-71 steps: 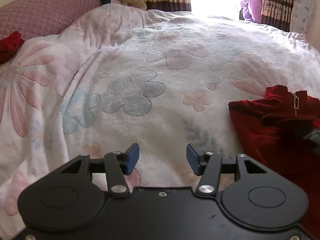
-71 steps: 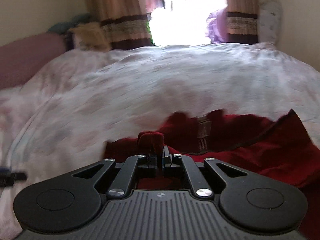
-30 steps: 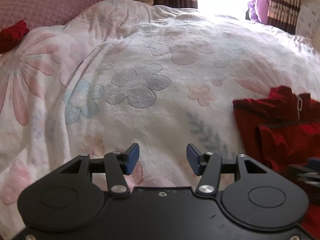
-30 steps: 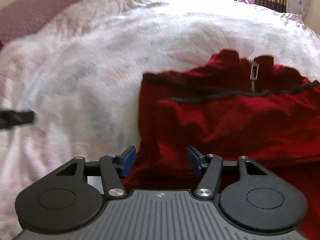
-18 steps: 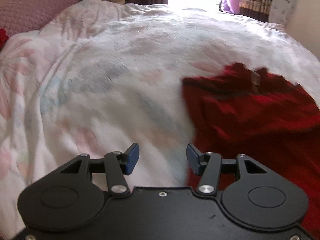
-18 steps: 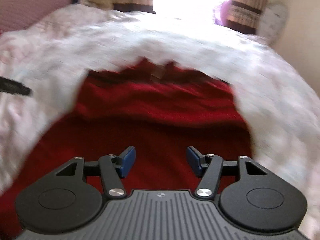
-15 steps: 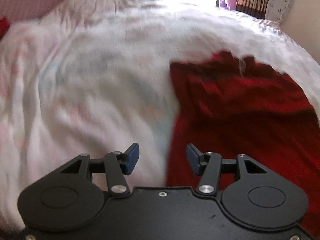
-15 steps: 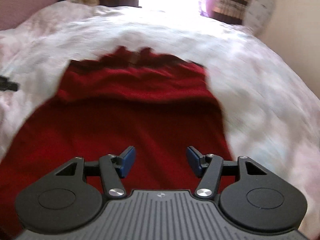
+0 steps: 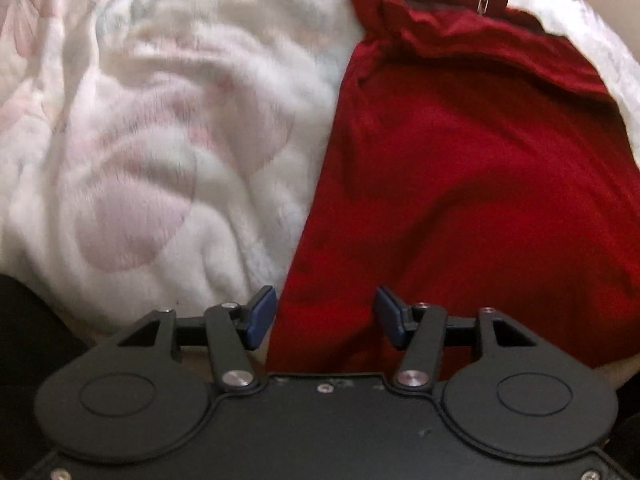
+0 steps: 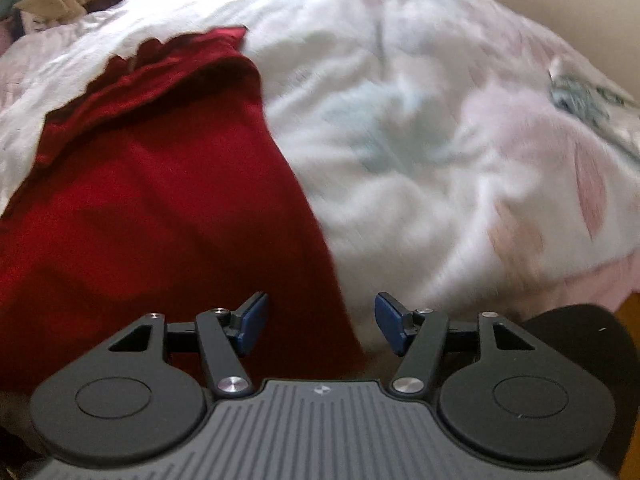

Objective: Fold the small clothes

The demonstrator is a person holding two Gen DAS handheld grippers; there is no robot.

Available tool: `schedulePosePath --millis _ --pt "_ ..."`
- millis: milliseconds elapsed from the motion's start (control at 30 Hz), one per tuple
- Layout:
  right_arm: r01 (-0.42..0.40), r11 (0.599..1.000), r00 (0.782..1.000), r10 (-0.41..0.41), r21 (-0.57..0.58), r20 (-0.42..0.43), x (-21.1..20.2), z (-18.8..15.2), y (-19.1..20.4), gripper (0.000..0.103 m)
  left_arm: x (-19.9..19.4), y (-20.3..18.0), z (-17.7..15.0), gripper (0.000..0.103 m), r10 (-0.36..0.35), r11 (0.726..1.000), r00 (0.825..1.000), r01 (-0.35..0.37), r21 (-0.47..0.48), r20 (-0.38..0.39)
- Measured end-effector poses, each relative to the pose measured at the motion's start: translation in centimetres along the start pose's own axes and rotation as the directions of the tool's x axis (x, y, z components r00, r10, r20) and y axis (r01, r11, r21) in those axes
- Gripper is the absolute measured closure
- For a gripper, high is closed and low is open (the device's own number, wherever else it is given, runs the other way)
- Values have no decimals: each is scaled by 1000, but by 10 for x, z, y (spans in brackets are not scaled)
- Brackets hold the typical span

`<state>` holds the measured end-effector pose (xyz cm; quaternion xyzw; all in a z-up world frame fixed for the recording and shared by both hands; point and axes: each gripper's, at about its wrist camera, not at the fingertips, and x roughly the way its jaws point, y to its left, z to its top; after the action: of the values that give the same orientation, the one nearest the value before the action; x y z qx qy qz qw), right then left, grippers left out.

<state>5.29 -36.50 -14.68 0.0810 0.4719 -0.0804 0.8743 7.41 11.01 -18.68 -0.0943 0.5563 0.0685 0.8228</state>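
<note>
Left wrist view: left gripper (image 9: 325,316) released over the garment's (image 9: 460,184) near left corner; blanket (image 9: 160,140) blurred toward 10 o'clock. Right gripper (image 10: 320,322) released astride the garment's right edge; its hem is hidden.

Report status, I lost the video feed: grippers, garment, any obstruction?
Left gripper open, right gripper open, both empty. Red garment spread flat on floral blanket, near corners between the jaws. Nothing in the way.

Bed w/ floral blanket (image 9: 168,152); red garment (image 9: 460,168) lies flat on it.
</note>
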Motion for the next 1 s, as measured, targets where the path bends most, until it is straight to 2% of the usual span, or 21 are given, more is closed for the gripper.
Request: schedulePosePath --millis 233,367,467,500,533,567,633,733,800,867,1000 --pt "-20 1000 999 20 -11 -30 11 -4 -1 24 6 -12 -6 43 28 996 1000 -28 81 -8" --pt "-35 999 998 33 -33 -47 18 -2 6 21 10 -4 -8 44 5 999 1000 -4 50 -5" --pt "-26 999 997 24 -30 -68 26 0 8 17 2 -6 -11 61 -9 998 1000 9 60 10" --pt "-30 999 998 29 -27 -57 23 -1 8 19 -1 -7 -11 82 -14 998 1000 13 68 16" --pt "-50 998 998 49 -23 -41 20 -2 8 37 -4 -6 -11 90 -11 997 1000 9 77 24" --pt "-91 996 996 91 -8 -26 16 -3 5 69 -8 -4 -11 93 -14 996 999 11 88 33" --pt "-160 986 987 160 46 -14 9 -4 1 97 -16 2 -8 95 -37 996 999 34 82 40" --pt "-181 982 984 181 54 5 -2 -8 0 99 -32 16 -5 99 -55 997 996 51 54 63" --pt "-172 984 985 171 39 28 -12 -9 1 99 -45 23 -3 99 -24 999 995 20 39 92" --pt "-169 985 984 166 41 63 -25 -8 -1 99 -57 27 1 99 -28 999 993 24 34 117" --pt "-238 970 968 233 42 97 -52 -2 -4 100 -78 22 5 99 23 996 984 -38 84 174"
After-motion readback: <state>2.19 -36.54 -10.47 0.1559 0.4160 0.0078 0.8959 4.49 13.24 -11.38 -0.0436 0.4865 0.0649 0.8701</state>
